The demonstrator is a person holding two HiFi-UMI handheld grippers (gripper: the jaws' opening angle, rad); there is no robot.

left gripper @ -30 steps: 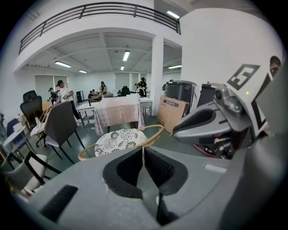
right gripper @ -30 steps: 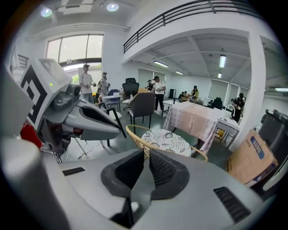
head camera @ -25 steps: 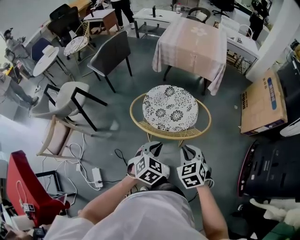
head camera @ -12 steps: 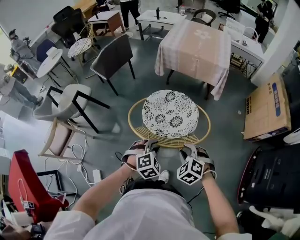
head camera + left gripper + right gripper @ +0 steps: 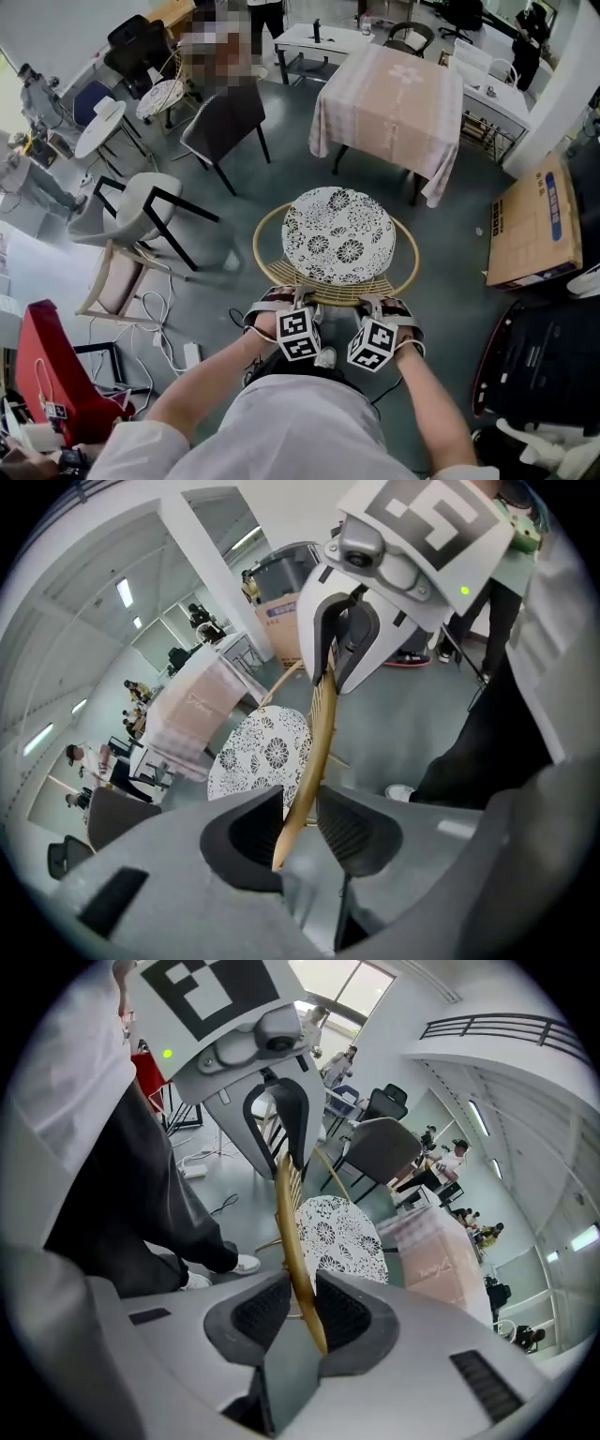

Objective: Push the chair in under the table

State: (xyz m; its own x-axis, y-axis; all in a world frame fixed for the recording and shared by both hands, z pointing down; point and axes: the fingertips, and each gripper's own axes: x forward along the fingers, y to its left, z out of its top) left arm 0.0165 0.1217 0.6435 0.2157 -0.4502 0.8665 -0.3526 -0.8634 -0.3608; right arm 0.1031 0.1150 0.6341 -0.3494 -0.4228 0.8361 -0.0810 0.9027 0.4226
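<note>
A round rattan chair with a black-and-white floral cushion (image 5: 337, 234) stands just in front of me, short of the table with the pink cloth (image 5: 389, 84). Both grippers sit side by side on the chair's near rim (image 5: 330, 298). My left gripper (image 5: 296, 300) has the rattan rim (image 5: 319, 714) running between its pads, which touch it on both sides (image 5: 300, 822). My right gripper (image 5: 371, 304) holds the same rim (image 5: 291, 1213); its jaws (image 5: 302, 1312) are closing on it. Each gripper view shows the other gripper clamped further along the rim.
A grey chair (image 5: 225, 112) and a white chair with black legs (image 5: 141, 202) stand to the left, a wooden chair (image 5: 117, 277) nearer. A cardboard box (image 5: 534, 220) lies right. A power strip and cables (image 5: 192, 354) trail on the floor beside my feet.
Both grippers have dropped and gone forward from above my lap to the chair's near rim, rolling as they went. Their jaws opened and now sit around the rim.
</note>
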